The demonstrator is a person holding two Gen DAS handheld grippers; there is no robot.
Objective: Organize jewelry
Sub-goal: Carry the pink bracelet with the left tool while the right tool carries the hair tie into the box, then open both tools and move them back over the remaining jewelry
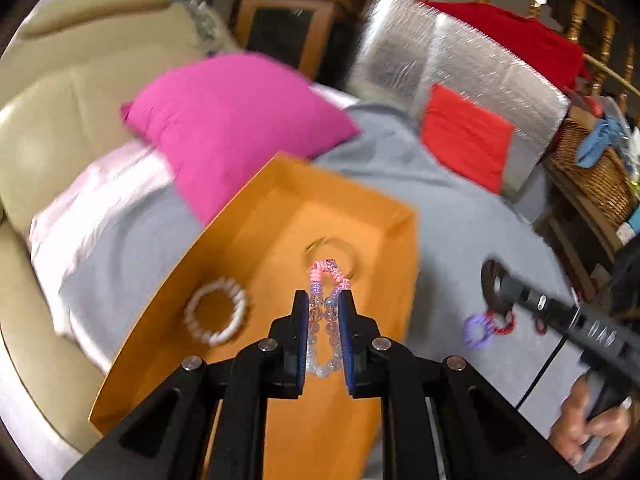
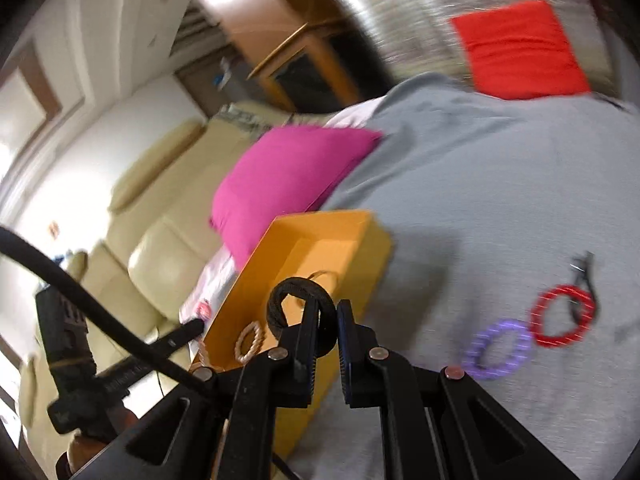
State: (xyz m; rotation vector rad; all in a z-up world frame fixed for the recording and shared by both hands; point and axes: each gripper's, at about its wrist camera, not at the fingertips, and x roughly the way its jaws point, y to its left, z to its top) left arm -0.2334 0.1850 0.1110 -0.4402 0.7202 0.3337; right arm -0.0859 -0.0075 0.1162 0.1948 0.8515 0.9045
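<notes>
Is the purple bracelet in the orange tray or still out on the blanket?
Out. The purple bracelet lies on the grey blanket beside the red bracelet, apart from the orange tray.

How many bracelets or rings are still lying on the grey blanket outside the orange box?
2: a purple ring and a red ring, side by side on the grey blanket beside the orange box. The grippers may hide others.

Left wrist view looks steeply down along its fingers, close over the orange tray [image 1: 256, 220]. Right wrist view looks down from the tray's right side, rolled. Both share the tray, pink pillow [image 2: 288, 176] and grey cover [image 2: 480, 184].
</notes>
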